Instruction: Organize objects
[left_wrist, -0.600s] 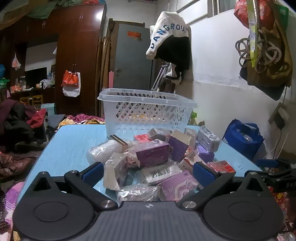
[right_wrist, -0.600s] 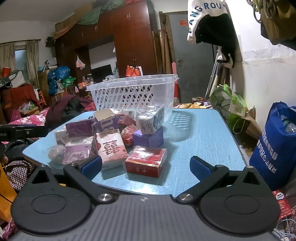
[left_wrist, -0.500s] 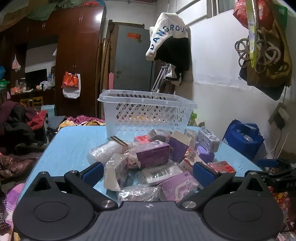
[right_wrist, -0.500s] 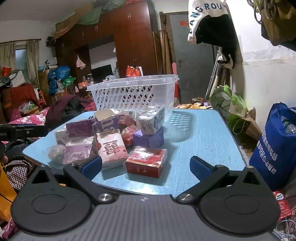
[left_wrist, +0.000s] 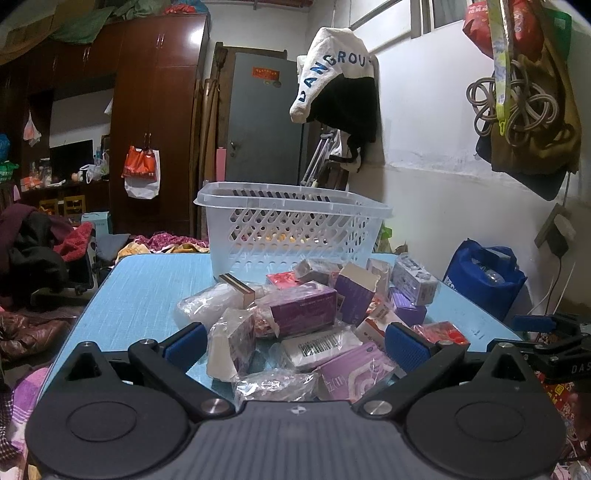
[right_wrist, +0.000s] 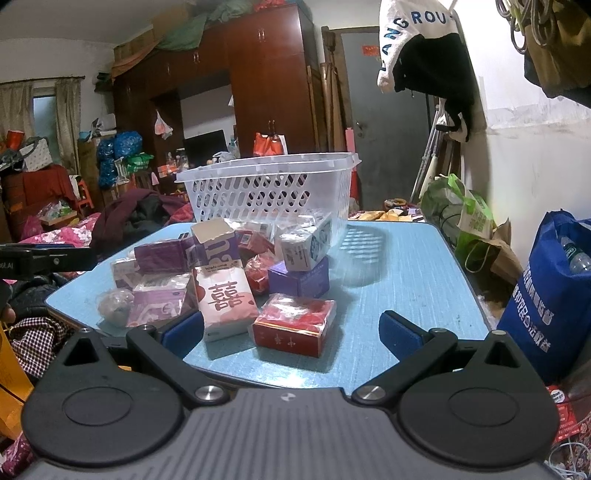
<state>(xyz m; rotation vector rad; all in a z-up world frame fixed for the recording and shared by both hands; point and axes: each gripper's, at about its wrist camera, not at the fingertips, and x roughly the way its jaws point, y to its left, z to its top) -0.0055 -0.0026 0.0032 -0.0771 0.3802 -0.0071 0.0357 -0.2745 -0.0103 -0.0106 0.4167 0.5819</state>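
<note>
The light blue surface carries everything I have to sort. At its far end stands the white perforated plastic basket, upright, and what lies inside it I cannot make out. In front of it, nearer to me, sits the heap of small wrapped boxes and packets — purple, red, white, some in clear film. Closest to my right is the red box in clear wrap, lying flat, touching the pink-and-white carton with the red double-happiness character. Closest to my left are the white box in crinkled plastic and the white packet with a barcode.

My left jaws and right jaws are both spread wide and hold nothing — they hover short of the heap. I judge this to be the start: nothing is picked yet. The next move calls for reaching forward, straddling one near box squarely, and closing without knocking its neighbours.
</note>
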